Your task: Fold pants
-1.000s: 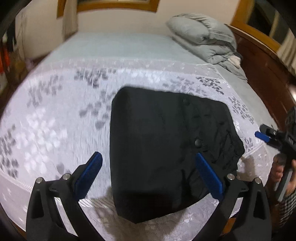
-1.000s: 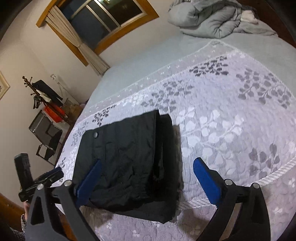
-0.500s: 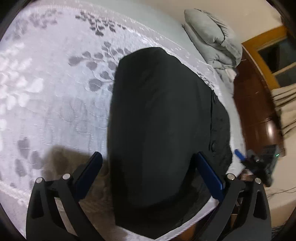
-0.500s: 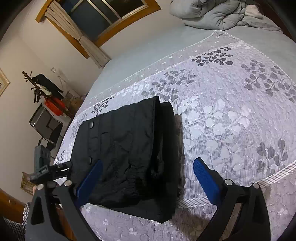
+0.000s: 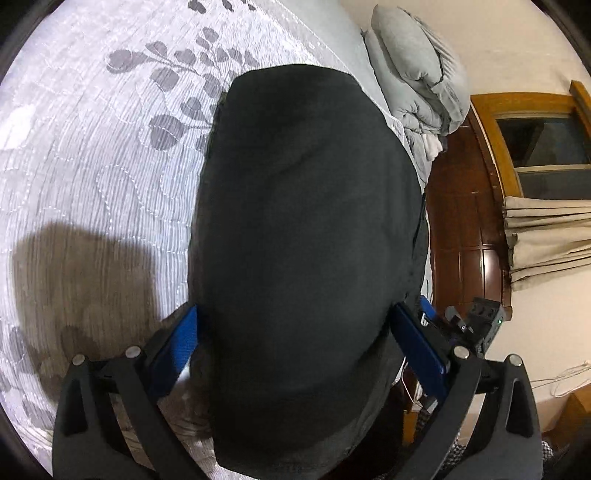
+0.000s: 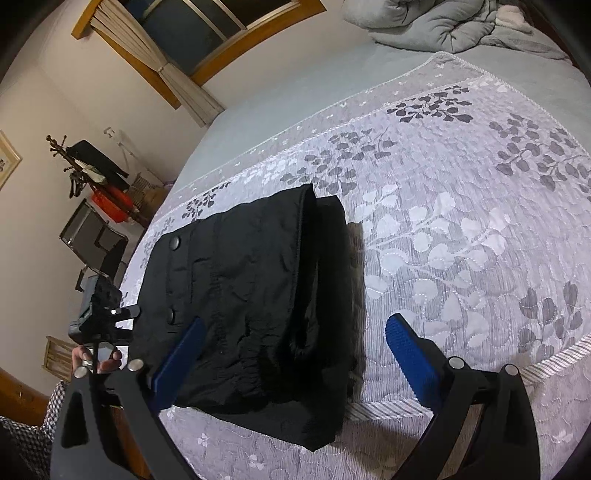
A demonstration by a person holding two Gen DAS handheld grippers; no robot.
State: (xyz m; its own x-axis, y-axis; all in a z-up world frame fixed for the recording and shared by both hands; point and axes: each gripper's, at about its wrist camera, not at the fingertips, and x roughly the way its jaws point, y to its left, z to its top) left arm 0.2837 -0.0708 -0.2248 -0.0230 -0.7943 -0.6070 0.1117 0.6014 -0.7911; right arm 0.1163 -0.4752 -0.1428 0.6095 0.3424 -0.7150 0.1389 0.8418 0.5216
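The black pants [image 6: 243, 295] lie folded into a thick rectangle on the bed near its front edge. In the left wrist view the pants [image 5: 306, 240] fill the middle of the frame. My left gripper [image 5: 295, 343] is open, low and close, its blue fingers on either side of the bundle's near end. It also shows small at the left of the right wrist view [image 6: 107, 317]. My right gripper [image 6: 295, 354] is open and empty above the bundle's right front corner. One blue finger is over the pants, the other over the bedspread.
A white quilted bedspread [image 6: 461, 240] with grey leaf prints covers the bed. A grey duvet [image 6: 443, 26] is bunched at the far end. A dark wooden bed frame [image 5: 465, 221] runs along one side. A chair and coat rack [image 6: 92, 206] stand by the wall.
My left gripper has dropped and moved in, so the pants now fill its view between the open fingers. My right gripper has come slightly closer. The pants have not moved.
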